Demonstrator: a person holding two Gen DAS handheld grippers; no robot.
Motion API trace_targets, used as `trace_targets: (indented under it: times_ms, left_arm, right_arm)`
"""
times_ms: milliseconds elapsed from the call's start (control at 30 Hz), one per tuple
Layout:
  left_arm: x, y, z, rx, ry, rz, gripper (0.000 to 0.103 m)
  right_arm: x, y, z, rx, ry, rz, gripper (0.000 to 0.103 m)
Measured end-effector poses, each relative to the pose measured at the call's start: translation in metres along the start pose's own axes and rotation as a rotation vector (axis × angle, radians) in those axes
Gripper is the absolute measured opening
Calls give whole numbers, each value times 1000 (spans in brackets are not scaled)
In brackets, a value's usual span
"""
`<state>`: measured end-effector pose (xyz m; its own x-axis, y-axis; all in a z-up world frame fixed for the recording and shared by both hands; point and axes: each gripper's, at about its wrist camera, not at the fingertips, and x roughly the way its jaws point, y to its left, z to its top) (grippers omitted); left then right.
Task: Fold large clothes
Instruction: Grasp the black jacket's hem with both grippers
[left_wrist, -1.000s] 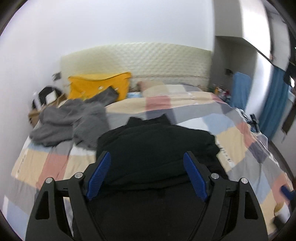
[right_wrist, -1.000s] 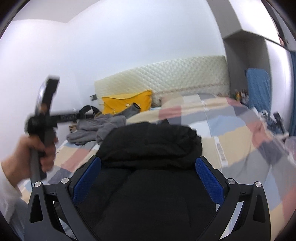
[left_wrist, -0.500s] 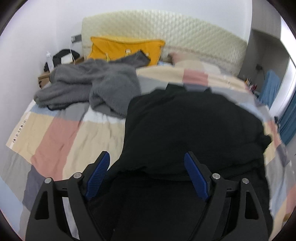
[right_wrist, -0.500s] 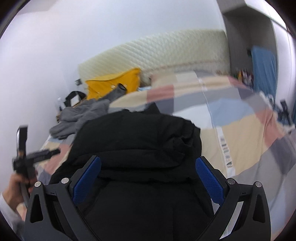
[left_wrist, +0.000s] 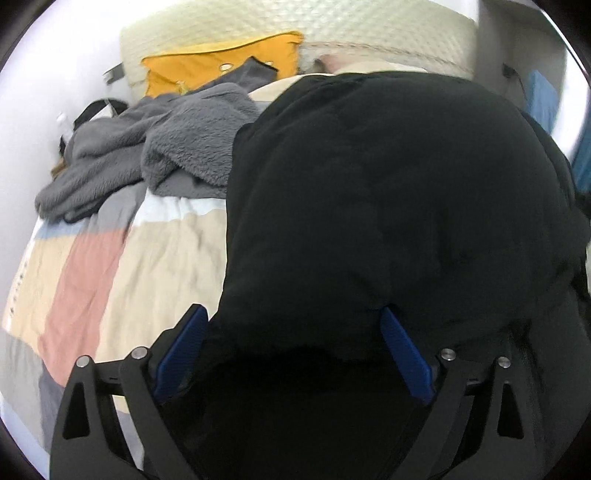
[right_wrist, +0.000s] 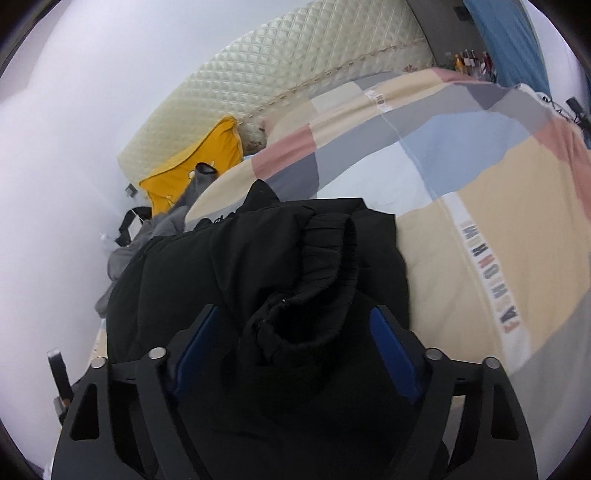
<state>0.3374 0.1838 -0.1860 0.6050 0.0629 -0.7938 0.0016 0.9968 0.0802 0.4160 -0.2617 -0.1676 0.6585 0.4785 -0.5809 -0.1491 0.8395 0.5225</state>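
Bulky black padded jacket (left_wrist: 388, 192), folded, is laid on the bed's pastel patchwork quilt (right_wrist: 461, 177). Left tool (left_wrist: 291, 347): jaws just widened, set apart, jacket edge seen between the blue pads. Right tool (right_wrist: 295, 350): jaws just narrowed, ribbed cuff lying between; contact cannot be told. Grey fleece garment (left_wrist: 147, 151) and yellow pillow (left_wrist: 221, 62) are placed by the quilted headboard (right_wrist: 295, 66).

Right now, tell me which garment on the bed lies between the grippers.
The black jacket, bulky and dark; the grey fleece lies crumpled farther off by the yellow pillow.
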Motion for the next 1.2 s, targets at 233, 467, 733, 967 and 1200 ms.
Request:
trace_targets:
  times_ms: [233, 467, 733, 967, 1200]
  left_arm:
    - [-8, 5, -12, 23, 53, -14, 98]
    - [9, 12, -7, -86, 86, 91, 98]
    - [-8, 57, 5, -330, -74, 131, 99]
    - [-20, 75, -1, -442, -139, 124, 99]
    - [-11, 64, 1, -399, -128, 149, 99]
  right_arm:
    - [16, 14, -6, -44, 45, -14, 29]
    - [-6, 35, -5, -105, -6, 1, 15]
    - [-27, 61, -9, -190, -67, 3, 13]
    - [-5, 77, -28, -291, -70, -132, 13]
    - [32, 64, -46, -331, 2, -262, 13]
